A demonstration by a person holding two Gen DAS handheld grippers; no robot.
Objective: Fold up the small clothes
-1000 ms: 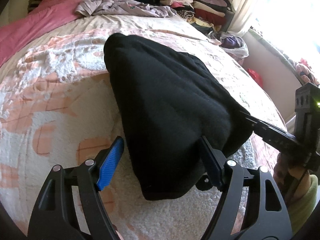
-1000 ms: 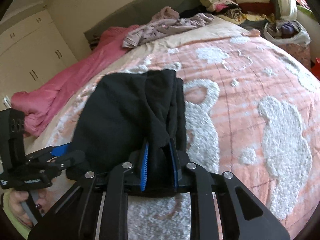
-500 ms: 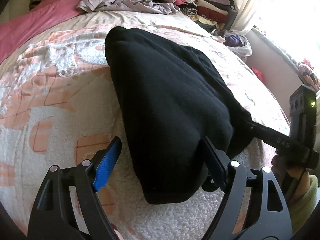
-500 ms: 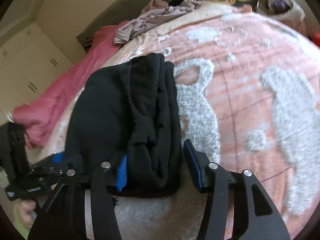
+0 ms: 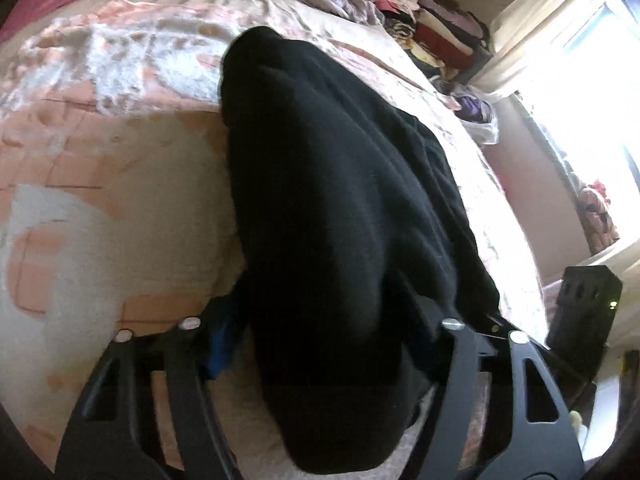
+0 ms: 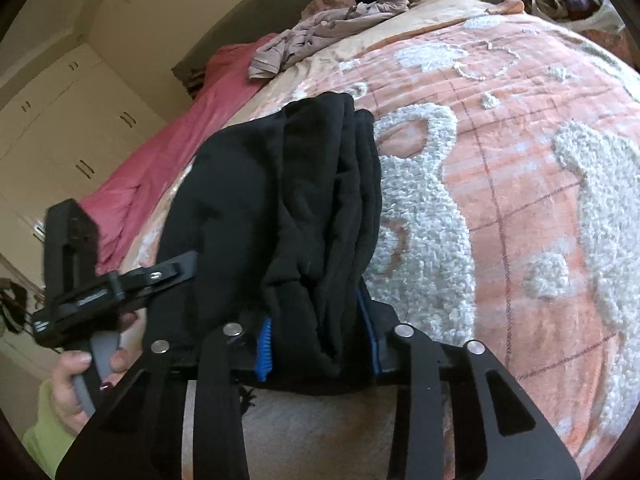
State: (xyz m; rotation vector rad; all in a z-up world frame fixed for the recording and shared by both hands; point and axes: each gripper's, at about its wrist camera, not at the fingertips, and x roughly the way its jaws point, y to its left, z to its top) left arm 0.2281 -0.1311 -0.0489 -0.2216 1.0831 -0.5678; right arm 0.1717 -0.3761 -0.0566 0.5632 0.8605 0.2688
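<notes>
A black fleece garment (image 5: 340, 200), folded lengthwise, lies on the peach and white bedspread (image 5: 100, 208). In the left wrist view its near end fills the gap of my left gripper (image 5: 320, 344). The jaws are closing, and both blue pads touch the cloth, which partly covers them. In the right wrist view the thick layered edge of the garment (image 6: 320, 184) sits between the pads of my right gripper (image 6: 316, 340). Those jaws are closing too, and the pads press on the fold. A hand (image 6: 76, 376) in a green sleeve holds the left gripper's handle.
A lilac garment (image 6: 328, 36) and a pink blanket (image 6: 168, 152) lie at the far side of the bed. Folded clothes are stacked (image 5: 420, 12) in the corner by the bright window (image 5: 592, 80). White wardrobe doors (image 6: 60, 132) stand at the left.
Both grippers pushed forward over the garment's near end. The left jaws narrowed onto the cloth. The right jaws let go, opened wide, then narrowed again on the folded edge.
</notes>
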